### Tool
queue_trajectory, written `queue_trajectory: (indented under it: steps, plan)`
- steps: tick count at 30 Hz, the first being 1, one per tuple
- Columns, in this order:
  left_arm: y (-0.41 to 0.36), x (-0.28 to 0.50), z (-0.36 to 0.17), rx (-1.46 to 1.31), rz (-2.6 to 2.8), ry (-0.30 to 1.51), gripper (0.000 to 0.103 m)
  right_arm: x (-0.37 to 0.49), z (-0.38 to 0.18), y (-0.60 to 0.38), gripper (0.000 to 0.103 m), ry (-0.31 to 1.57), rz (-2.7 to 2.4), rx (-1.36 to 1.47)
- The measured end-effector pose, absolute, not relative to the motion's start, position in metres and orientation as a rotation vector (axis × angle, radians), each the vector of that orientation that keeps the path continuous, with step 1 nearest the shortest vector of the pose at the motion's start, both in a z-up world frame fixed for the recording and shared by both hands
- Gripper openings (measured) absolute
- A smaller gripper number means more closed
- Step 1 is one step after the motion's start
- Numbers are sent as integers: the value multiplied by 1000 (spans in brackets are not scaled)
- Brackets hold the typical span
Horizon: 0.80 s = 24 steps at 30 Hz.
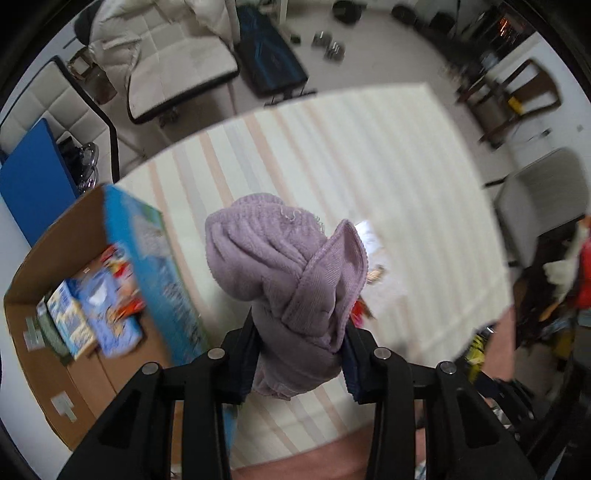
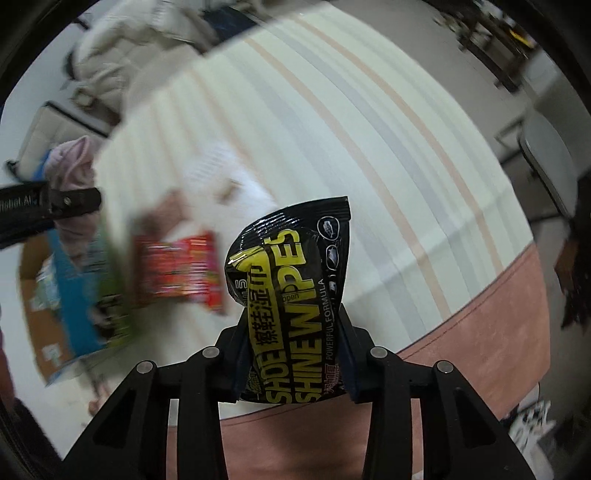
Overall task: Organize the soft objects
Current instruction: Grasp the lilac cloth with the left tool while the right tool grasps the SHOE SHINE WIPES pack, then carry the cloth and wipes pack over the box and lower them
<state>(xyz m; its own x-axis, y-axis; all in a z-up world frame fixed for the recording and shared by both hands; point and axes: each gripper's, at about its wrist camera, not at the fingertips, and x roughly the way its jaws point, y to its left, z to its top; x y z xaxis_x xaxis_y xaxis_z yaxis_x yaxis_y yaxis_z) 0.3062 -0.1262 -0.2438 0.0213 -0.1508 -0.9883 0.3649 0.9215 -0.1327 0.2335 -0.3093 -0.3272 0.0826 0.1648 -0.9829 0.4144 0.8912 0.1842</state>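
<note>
My left gripper is shut on a rolled lilac knitted cloth and holds it above the striped bedspread. An open cardboard box with a blue printed flap stands at the left and holds several packets. My right gripper is shut on a black and yellow shoe shine wipes pack, held over the bedspread. In the right wrist view the left gripper with the lilac cloth shows at the far left, near the box.
A red snack packet and white paper lie on the bedspread near the box. Chairs, a cream jacket and floor clutter surround the bed. A pink mattress edge runs along the near side.
</note>
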Motion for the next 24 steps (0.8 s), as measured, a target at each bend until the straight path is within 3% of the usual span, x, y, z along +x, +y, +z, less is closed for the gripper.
queue_trajectory:
  steps: [6,12,18,24]
  plan:
    - [-45,272,-179,48,-363,1383,35,244,-249,-275,42,1403,9,444]
    - [70,263,-170,-88,-214,1390,35,259,-204,-170,41,1394,252,388]
    - [170,266,-203,-251,-72,1483,35,277,-211,-64,41,1439,407,314]
    - [222,275,-245,-368,-8,1589,35,296,-254,20,41,1516,472,260]
